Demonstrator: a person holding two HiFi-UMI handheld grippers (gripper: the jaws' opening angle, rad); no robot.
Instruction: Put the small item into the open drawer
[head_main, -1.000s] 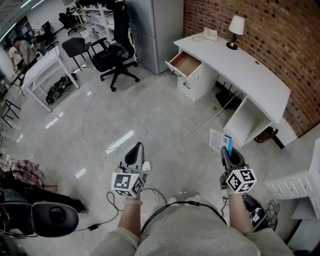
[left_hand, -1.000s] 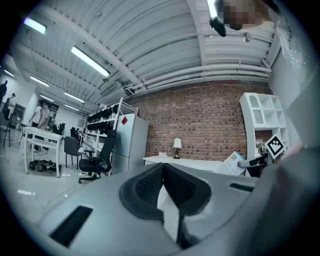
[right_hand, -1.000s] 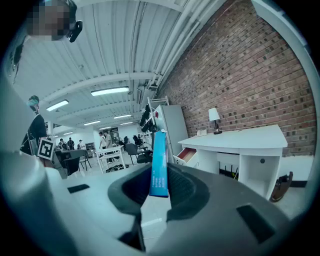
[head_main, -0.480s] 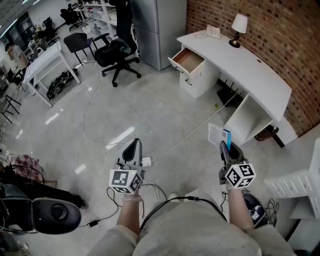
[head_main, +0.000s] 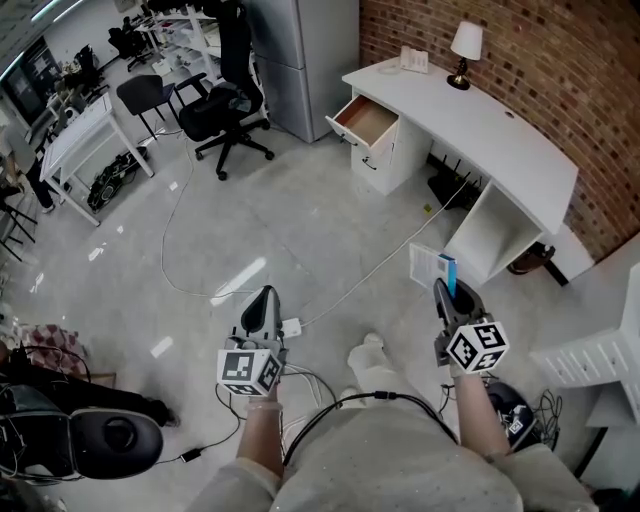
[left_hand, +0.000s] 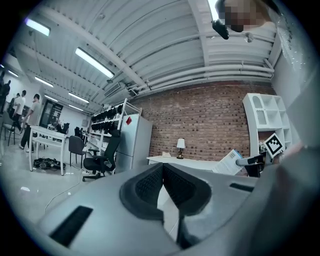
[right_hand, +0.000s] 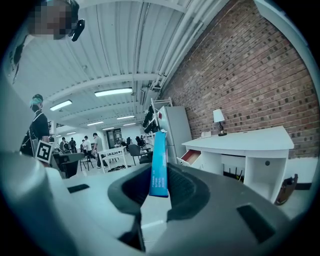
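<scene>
My right gripper (head_main: 444, 291) is shut on a small flat white-and-blue packet (head_main: 432, 268) that sticks up between its jaws. In the right gripper view the packet (right_hand: 159, 162) stands edge-on between the pads. The open drawer (head_main: 366, 121) juts from the left end of the curved white desk (head_main: 500, 140), far ahead. It also appears as a reddish opening, the drawer (right_hand: 191, 155), beyond the packet. My left gripper (head_main: 264, 298) hangs low at the left, shut with nothing in it; its pads meet in the left gripper view (left_hand: 163, 172).
A lamp (head_main: 462, 45) stands on the desk. A black office chair (head_main: 225, 110) and a grey cabinet (head_main: 300, 60) stand left of the drawer. A white cable (head_main: 380, 270) crosses the floor. A white shelf unit (head_main: 590, 360) is at the right; people stand far off.
The room has slid slightly in the head view and a shoe now shows below between the grippers. Both grippers hold the same pose, packet still gripped.
</scene>
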